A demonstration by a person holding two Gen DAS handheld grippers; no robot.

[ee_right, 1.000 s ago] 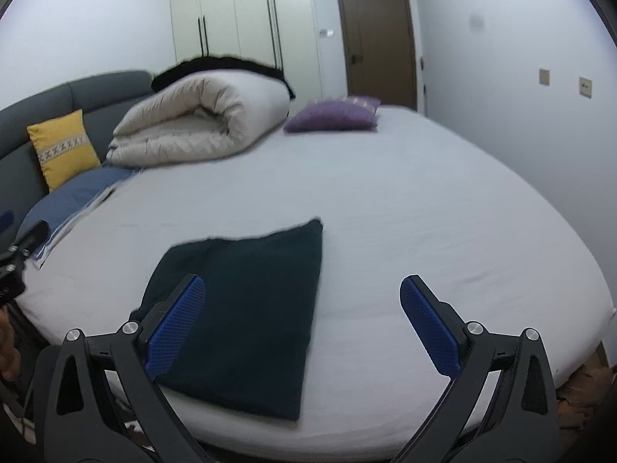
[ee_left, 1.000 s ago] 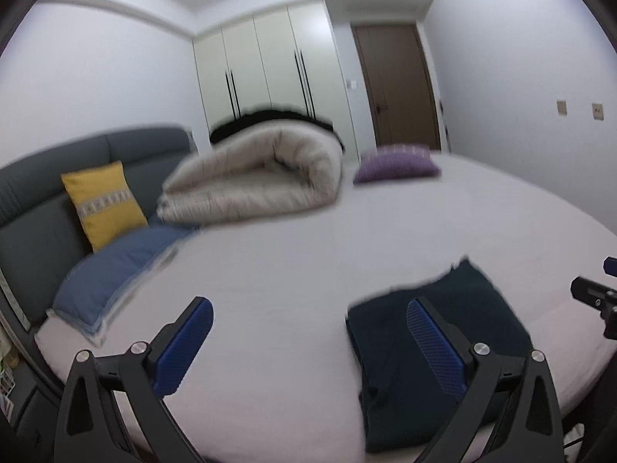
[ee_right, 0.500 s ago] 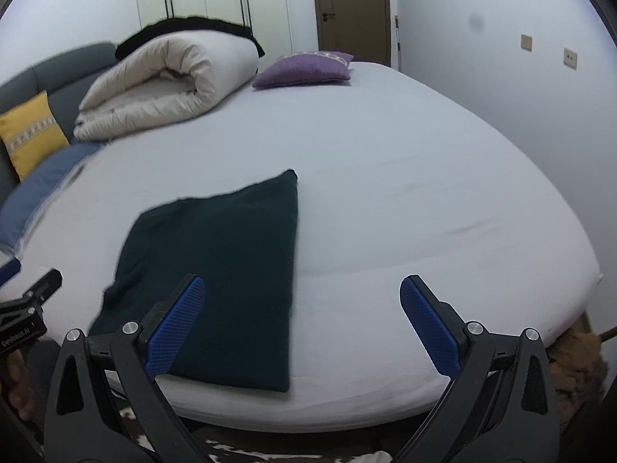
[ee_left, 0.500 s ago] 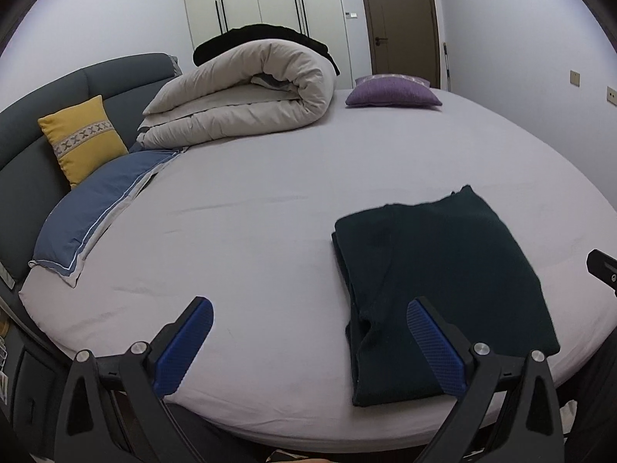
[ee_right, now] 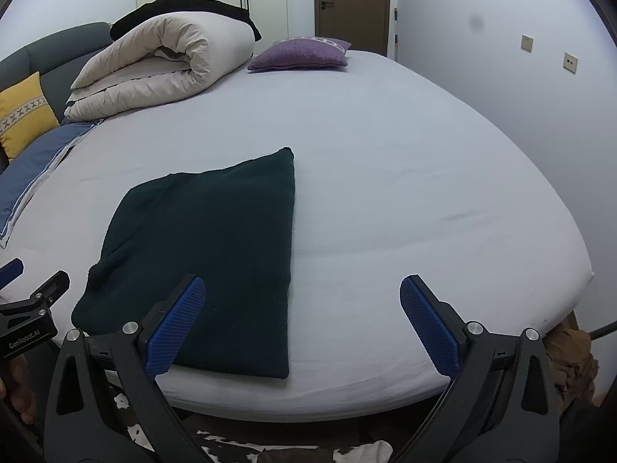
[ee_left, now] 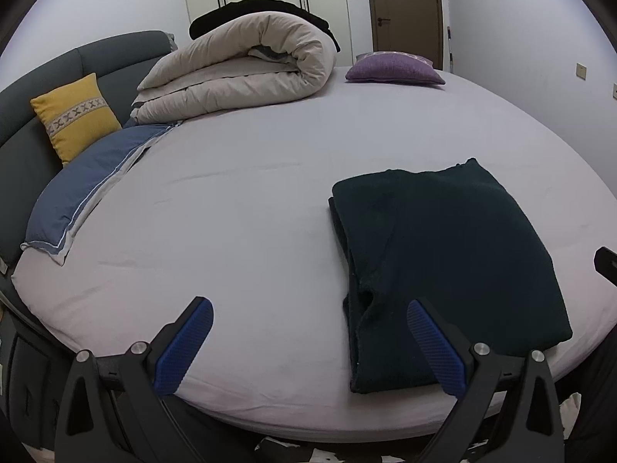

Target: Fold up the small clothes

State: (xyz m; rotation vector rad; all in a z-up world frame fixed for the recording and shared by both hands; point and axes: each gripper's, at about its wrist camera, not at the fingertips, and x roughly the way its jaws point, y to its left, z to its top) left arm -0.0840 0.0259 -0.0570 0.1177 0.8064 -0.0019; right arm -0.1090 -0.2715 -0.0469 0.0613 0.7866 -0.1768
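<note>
Folded dark green knit garment (ee_left: 443,254), thick nubbly rectangle lying flat near front edge of smooth grey-sheeted bed (ee_left: 250,208), left tongs (ee_left: 308,341) and right tongs (ee_right: 302,318) both spread apart with ribbed blue pads, gripping nothing, puffy cream duvet roll (ee_left: 246,73) behind.

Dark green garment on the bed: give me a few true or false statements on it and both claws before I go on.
1. The dark green garment lies folded flat on the bed. True.
2. The left claw grips the garment. False: it is open and holds nothing.
3. The right claw is open. True.
4. The purple cushion sits on the garment. False: it lies far back on the bed.
</note>
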